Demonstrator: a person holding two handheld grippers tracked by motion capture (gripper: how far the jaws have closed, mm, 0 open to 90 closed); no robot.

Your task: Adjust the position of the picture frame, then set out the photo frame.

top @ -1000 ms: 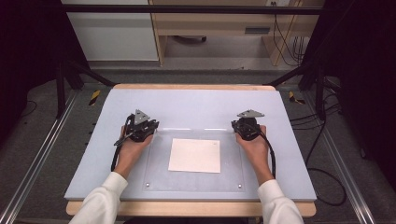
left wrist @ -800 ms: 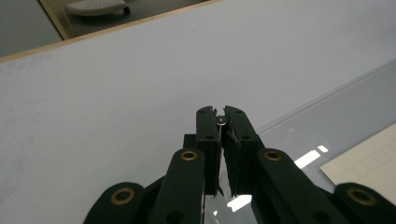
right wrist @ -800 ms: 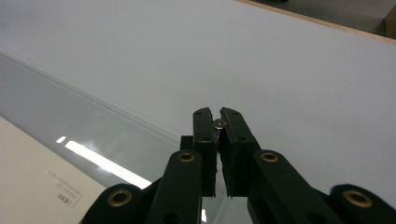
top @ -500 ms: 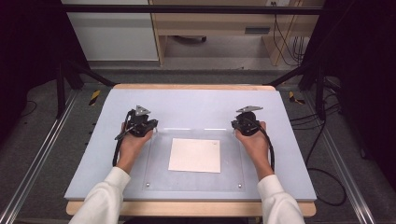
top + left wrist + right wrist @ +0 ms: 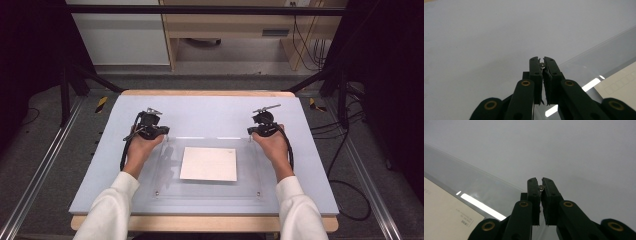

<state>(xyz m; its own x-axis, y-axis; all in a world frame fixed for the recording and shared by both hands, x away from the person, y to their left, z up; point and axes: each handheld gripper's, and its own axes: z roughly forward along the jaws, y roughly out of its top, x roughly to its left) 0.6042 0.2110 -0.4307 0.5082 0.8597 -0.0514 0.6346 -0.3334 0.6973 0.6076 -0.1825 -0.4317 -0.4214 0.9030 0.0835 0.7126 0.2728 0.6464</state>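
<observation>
From the high view I see a pale blue-grey table [image 5: 210, 107] with one clear acrylic sheet [image 5: 250, 185] lying flat on its lower middle, and one white sheet of paper [image 5: 209, 163] at the centre of the frame, seemingly under or on that clear sheet; I cannot tell which. I am holding one gripper in each hand, two in all. My left gripper [image 5: 150, 126] sits at the left of the frame, by the upper left corner of the acrylic sheet, and my right gripper [image 5: 264, 125] sits at the right, by the upper right corner. In the left gripper view the left gripper [image 5: 541, 65] has its fingers [image 5: 534, 72] clenched together with nothing between them, and the paper's corner shows at the lower right of that frame. In the right gripper view the right gripper [image 5: 540, 187] is clenched on nothing too, its fingers [image 5: 533, 192] pressed close, with the paper at the lower left. I judge that this is the very start: both grippers hover near the far corners, nothing is grasped yet. The next move, as I read it, calls for releasing the fingers and bringing them down to the edge of the acrylic sheet or the paper, squarely enough to catch something so thin and flat.
</observation>
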